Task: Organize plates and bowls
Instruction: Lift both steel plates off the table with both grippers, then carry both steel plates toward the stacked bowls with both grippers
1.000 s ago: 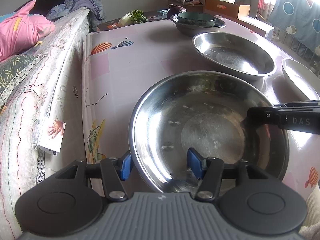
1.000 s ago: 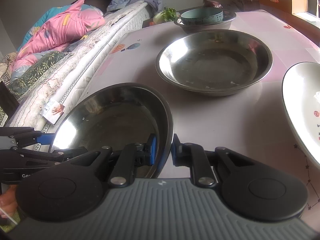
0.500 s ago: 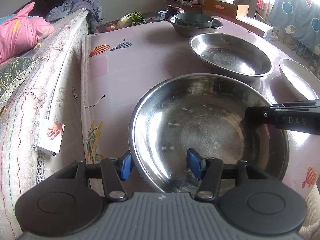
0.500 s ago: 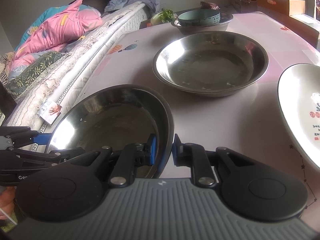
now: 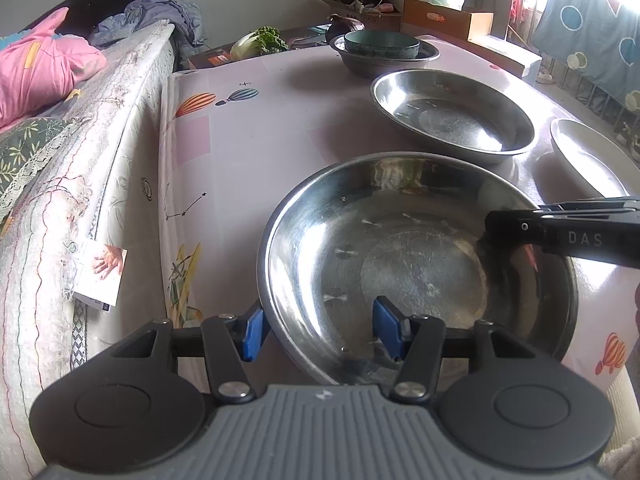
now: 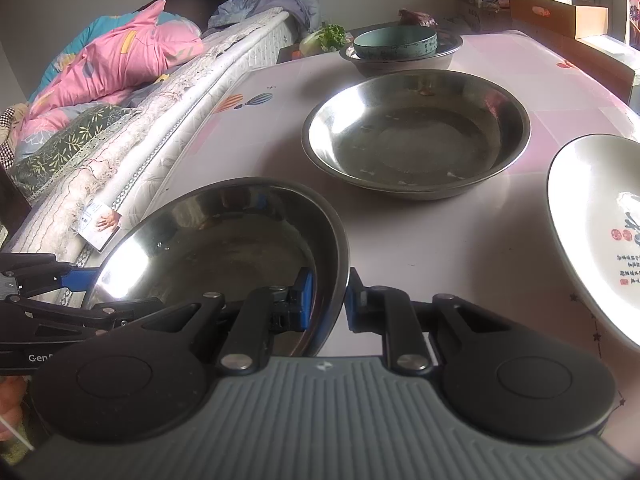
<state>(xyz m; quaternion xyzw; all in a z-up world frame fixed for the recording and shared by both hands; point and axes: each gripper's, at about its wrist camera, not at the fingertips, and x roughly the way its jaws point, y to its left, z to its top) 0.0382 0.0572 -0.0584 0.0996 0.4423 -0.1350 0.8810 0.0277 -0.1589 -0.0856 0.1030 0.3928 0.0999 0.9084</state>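
A: What's the room like?
B: A bedroom; a bed runs along a pink table.
A: And the dishes?
B: The near steel plate sits at the table's front edge; a second one lies beyond, a white plate to the right.
A: Grippers?
B: The right gripper pinches the near plate's rim. The left gripper straddles the opposite rim, jaws half-wide, pads not pressing.

Window daylight, steel glare, fisheye-bent edges, sharp.
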